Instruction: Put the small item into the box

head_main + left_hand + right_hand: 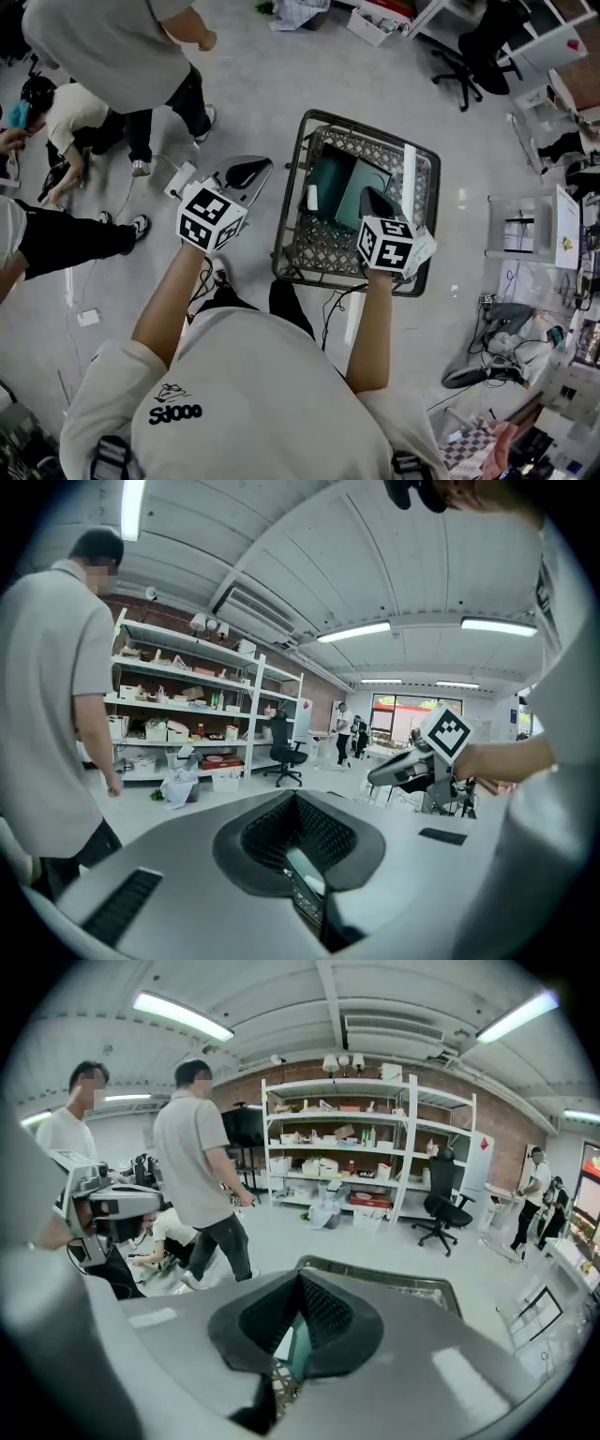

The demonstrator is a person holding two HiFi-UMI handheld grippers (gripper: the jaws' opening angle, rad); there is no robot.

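Observation:
A wire basket stands on the floor in front of me. In it lies a teal box with its lid up, and a small white item stands by the box's left side. My right gripper hovers above the basket, shut, with nothing between its pads. In the right gripper view the jaws of that gripper meet, with the teal box glimpsed below them. My left gripper hangs over bare floor left of the basket, also shut and empty; its own view looks level across the room.
A person stands at the upper left and another crouches beside them. An office chair is at the upper right. Cables and gear lie on the floor at the right. Shelving lines the far wall.

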